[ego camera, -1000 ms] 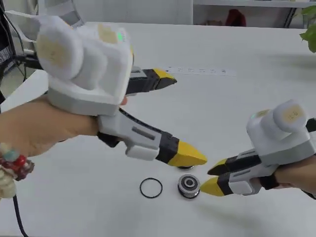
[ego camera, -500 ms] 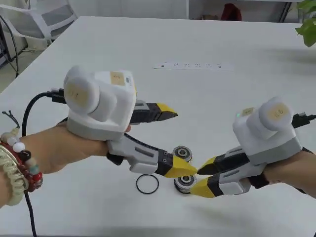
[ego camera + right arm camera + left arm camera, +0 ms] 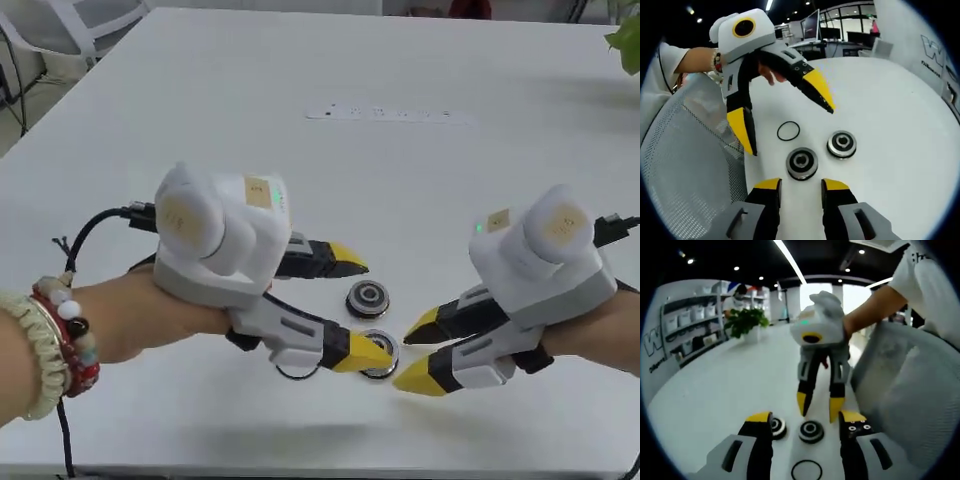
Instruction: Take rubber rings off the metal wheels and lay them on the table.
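Note:
Two metal wheels stand on the white table (image 3: 200,110): the far wheel (image 3: 368,297) (image 3: 777,427) (image 3: 841,144) and the near wheel (image 3: 383,362) (image 3: 811,431) (image 3: 801,162). A loose black rubber ring (image 3: 290,373) (image 3: 806,471) (image 3: 788,131) lies flat beside them. My left gripper (image 3: 365,310) (image 3: 807,420) (image 3: 787,125) is open, its jaws spread over the wheels and its lower jaw partly covering the near wheel and the ring in the head view. Facing it, my right gripper (image 3: 410,355) (image 3: 801,186) (image 3: 820,407) is open just short of the near wheel.
A white power strip (image 3: 385,113) lies farther back on the table. A black cable (image 3: 95,232) trails from the left gripper. The table's front edge runs close below the grippers. A chair (image 3: 90,20) stands at the far left corner and a plant (image 3: 628,40) at the far right.
My left gripper has come down from high over the table to the wheels. My right gripper has edged closer to the near wheel. Wheels and ring lie as before; the camera shifted.

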`<state>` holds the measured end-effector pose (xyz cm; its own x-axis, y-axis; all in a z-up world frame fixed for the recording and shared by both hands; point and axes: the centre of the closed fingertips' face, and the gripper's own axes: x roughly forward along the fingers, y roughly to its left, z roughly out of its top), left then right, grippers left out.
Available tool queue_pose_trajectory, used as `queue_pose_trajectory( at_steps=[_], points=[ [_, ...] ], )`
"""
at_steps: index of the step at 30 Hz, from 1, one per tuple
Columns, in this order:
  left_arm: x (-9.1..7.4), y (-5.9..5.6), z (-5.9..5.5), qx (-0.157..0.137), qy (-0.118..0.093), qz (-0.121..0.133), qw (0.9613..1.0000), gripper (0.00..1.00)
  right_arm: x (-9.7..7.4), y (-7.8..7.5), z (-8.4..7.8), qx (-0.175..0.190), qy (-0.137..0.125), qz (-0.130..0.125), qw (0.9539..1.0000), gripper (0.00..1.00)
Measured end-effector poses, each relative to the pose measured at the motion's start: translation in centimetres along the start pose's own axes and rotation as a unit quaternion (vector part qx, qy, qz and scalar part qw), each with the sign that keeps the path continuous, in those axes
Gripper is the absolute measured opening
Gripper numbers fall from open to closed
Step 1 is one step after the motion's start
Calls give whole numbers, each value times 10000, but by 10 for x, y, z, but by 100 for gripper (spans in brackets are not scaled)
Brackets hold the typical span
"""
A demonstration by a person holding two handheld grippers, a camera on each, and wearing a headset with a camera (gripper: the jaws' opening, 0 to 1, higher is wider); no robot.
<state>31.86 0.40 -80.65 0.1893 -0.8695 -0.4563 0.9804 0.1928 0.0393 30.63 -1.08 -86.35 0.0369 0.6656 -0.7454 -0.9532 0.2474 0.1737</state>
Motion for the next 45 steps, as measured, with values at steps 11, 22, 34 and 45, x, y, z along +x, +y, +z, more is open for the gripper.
queue_pose_trajectory(
  at_steps=[11,22,34,45],
  points=[
    [11,-2,-20,-122,174,-87,9997,41,5,-1,-1,128,-295,-47,9995,26],
    [22,0,-29,-168,239,-82,9995,25,9,2,3,117,-426,-50,9990,21],
    [24,-6,-32,-294,247,-27,9993,18,11,-2,4,44,-432,-213,9988,16],
    [21,-4,-34,-355,191,155,9991,15,10,-3,2,-221,-314,-355,9986,2]
  ],
)
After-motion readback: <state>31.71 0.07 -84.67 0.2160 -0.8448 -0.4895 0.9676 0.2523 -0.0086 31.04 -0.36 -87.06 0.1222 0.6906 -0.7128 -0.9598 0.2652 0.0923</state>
